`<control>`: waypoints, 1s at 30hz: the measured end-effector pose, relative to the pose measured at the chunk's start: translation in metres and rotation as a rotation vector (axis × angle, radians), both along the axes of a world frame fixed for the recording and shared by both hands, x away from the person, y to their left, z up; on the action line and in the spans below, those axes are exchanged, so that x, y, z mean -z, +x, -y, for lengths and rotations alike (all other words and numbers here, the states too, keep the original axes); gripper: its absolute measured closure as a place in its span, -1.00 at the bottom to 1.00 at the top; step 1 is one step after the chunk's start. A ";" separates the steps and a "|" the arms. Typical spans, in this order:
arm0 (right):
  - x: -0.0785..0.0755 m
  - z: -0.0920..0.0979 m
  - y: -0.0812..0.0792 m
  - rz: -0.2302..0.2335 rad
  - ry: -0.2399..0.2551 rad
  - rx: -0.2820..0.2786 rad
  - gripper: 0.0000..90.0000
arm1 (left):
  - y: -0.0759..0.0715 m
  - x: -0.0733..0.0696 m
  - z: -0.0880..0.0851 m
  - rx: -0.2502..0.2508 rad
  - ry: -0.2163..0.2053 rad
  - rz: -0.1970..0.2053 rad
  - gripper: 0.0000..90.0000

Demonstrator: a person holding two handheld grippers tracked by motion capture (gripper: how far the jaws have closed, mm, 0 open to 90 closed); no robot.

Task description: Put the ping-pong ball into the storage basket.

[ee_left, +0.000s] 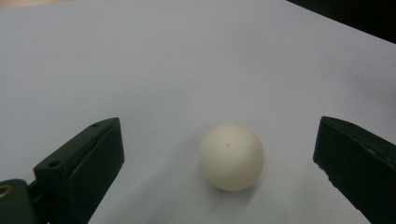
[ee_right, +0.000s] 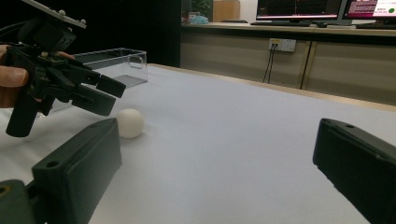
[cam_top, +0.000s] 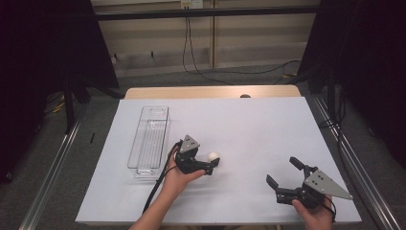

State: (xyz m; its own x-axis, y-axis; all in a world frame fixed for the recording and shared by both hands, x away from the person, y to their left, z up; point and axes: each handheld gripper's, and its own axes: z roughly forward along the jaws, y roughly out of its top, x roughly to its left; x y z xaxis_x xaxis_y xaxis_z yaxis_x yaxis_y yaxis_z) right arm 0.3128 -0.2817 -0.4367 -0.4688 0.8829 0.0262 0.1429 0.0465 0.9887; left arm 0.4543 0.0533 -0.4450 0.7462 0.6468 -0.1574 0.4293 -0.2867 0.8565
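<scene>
Your left gripper [cam_top: 214,165] stands jaws apart around the white ball [cam_top: 213,156] mid-desk, partly hiding it from above; your right gripper [cam_top: 283,174] gapes near the front edge.

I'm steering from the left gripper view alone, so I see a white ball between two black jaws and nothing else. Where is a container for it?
Observer: A clear plastic bin stands on the table, on the far side of the left hand-held gripper from the white ball.
Operator: Anything in it?
Observer: It looks empty.
Operator: Where's the right hand-held gripper?
Observer: The right hand-held gripper sits near the table's front right corner, jaws open, well apart from the ball.
</scene>
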 end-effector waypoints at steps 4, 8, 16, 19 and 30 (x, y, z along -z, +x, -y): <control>0.000 0.000 0.000 0.001 0.000 0.000 -0.99 | 0.001 -0.002 0.003 0.003 0.009 0.002 -0.95; 0.000 0.000 0.000 -0.002 0.000 -0.003 -0.99 | 0.003 -0.004 0.005 0.014 0.017 0.006 -0.95; 0.000 0.000 0.000 0.002 0.000 -0.003 -0.98 | 0.006 -0.001 0.007 0.010 0.037 -0.008 -0.95; 0.000 0.000 0.000 0.001 0.003 -0.003 -0.98 | 0.007 -0.001 0.007 0.003 0.051 -0.010 -0.95; 0.000 -0.001 0.000 0.002 0.002 -0.002 -0.98 | 0.010 0.005 0.011 0.011 0.062 -0.041 -0.89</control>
State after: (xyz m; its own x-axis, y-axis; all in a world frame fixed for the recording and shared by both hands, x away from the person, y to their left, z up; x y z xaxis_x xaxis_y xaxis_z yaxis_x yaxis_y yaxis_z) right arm 0.3127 -0.2812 -0.4365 -0.4709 0.8818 0.0269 0.1406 0.0449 0.9891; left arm 0.4648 0.0424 -0.4498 0.7472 0.6479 -0.1480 0.4604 -0.3440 0.8183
